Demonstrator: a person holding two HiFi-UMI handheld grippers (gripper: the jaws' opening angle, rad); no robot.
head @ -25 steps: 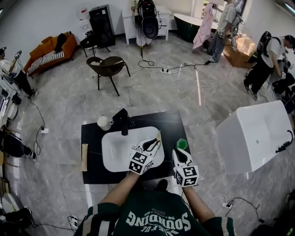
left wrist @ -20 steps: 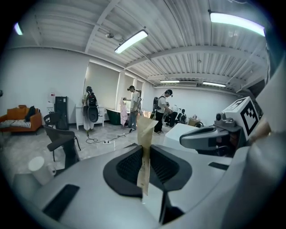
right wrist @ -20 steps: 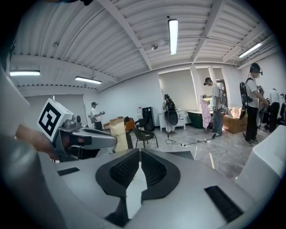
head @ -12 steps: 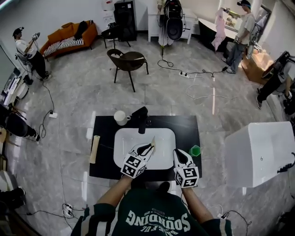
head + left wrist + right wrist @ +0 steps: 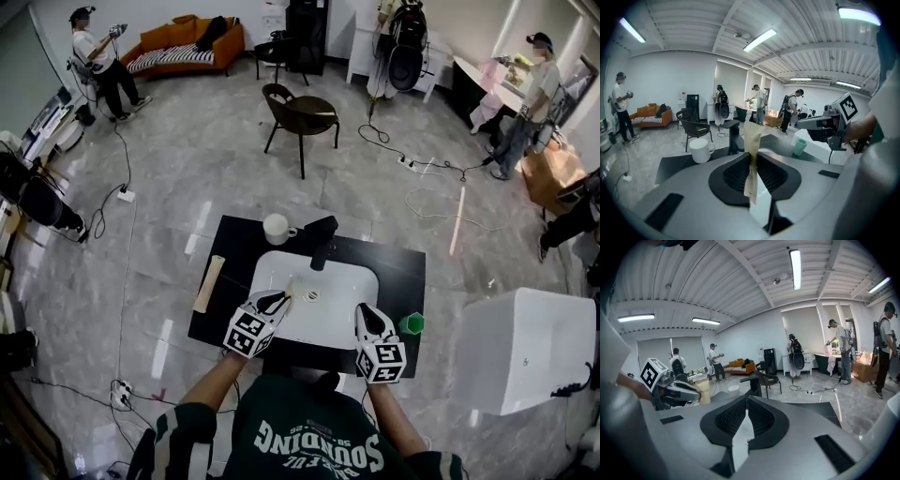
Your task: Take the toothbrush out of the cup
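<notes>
At the far left edge of the black surface (image 5: 225,246) a long tan paper-wrapped roll (image 5: 209,284) is lying, and a white ceramic mug (image 5: 276,228) is standing at the back corner. Next, the left tongs (image 5: 275,300) are hovering over the white rectangular basin (image 5: 342,314), their jaws narrowed and clamping the tan paper-wrapped toothbrush (image 5: 752,140) near its lower end, so most of it is sticking up past the tips. It is looking light, thin and stiff along its length, though the paper sleeve is probably slick and could let it swivel; gripping nearer the middle would steady it. Behind the basin the black faucet (image 5: 322,236) is rising. The right tongs (image 5: 366,317) are pressed together on nothing. Just beside them, at the right, the small green plastic cup (image 5: 411,323) is sitting apart from the toothbrush.
</notes>
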